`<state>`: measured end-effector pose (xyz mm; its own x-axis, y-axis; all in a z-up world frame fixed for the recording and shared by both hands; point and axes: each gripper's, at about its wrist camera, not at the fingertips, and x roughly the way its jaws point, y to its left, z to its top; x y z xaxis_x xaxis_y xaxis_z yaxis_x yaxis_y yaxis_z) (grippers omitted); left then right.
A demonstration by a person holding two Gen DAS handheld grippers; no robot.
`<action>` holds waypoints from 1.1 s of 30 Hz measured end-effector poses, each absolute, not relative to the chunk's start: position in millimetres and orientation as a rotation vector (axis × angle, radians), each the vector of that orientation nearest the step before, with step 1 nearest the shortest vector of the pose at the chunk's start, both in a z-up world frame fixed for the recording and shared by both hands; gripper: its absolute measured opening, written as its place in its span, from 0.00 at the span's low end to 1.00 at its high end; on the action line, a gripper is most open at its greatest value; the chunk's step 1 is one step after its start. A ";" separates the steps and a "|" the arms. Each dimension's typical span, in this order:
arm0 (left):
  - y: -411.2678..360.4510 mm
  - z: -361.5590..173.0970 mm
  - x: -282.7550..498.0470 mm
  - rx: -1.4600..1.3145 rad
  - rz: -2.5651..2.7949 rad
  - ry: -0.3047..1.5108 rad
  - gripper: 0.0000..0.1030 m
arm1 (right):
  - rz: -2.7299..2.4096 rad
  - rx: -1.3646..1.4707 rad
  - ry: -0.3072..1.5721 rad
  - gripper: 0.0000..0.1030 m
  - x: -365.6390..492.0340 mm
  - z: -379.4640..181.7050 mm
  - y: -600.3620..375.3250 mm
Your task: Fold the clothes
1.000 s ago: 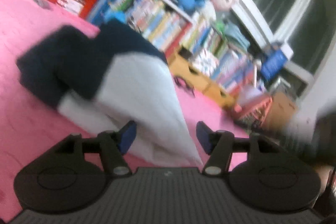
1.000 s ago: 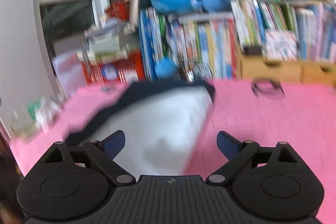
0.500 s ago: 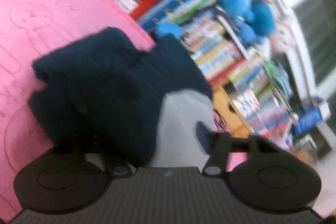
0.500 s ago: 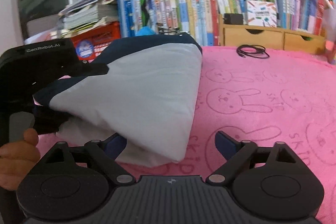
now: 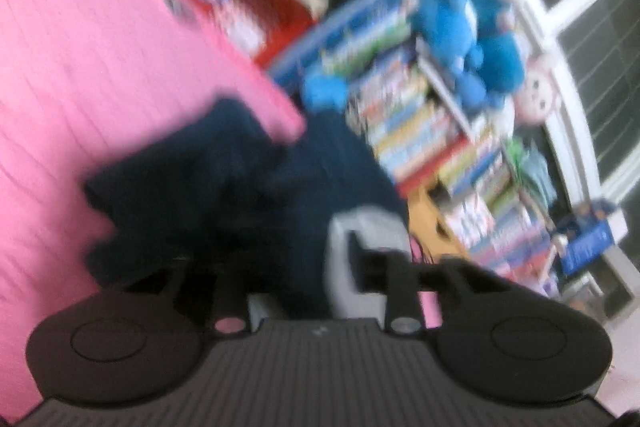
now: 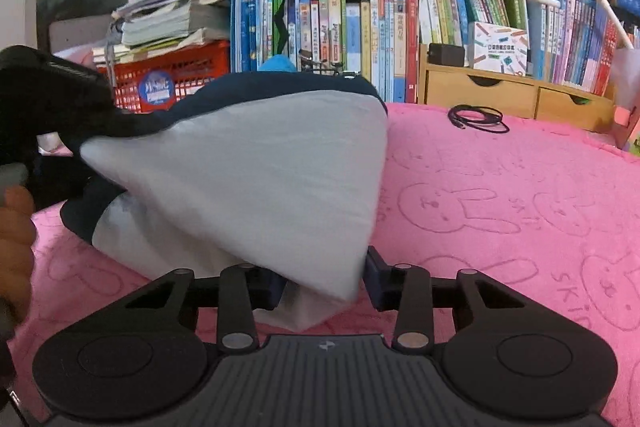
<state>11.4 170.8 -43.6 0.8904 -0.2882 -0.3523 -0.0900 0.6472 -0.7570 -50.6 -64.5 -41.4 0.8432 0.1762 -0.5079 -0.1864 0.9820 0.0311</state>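
So the garment [image 6: 248, 163], a grey and navy piece already partly folded, is lying on the pink bunny-print blanket [image 6: 500, 211] that covers the worktop, bunched toward the left side in the right wrist view. The right hand-held gripper [image 6: 324, 279] has its fingers closed in on the near grey corner of it, which sits pinched between the blue pads, with a second grey layer hanging just below. The left hand-held gripper [image 5: 316, 291] view is really blurry; navy and grey cloth fills the gap between its fingers, but I honestly can't tell if it's clamped or just open around it. In the right wrist view a hand [image 6: 14, 227] shows at the far left. A black cable [image 6: 478, 119] lies well apart, near the bookshelf [image 6: 360, 27].
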 end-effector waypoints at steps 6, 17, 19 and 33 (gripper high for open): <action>176.2 -19.6 3.6 -0.799 -0.085 0.375 0.08 | 0.178 -0.180 0.459 0.24 -56.5 -37.5 -50.8; 210.6 -38.6 -32.8 -0.735 0.010 0.389 0.09 | 0.219 -0.469 0.363 0.23 -69.1 -49.9 -27.1; 213.7 -41.0 -36.7 -0.716 0.017 0.388 0.09 | 0.240 -0.414 0.407 0.24 -64.3 -50.2 -32.0; 246.3 -27.8 -59.7 -0.632 0.234 0.342 0.15 | 0.320 -0.321 0.416 0.22 -65.2 -46.4 -38.4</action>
<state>-59.7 246.3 -27.8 0.9184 0.1091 -0.3803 -0.3148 0.7837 -0.5355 -65.2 -38.4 -46.4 0.8663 0.2355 -0.4404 -0.3652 0.9003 -0.2369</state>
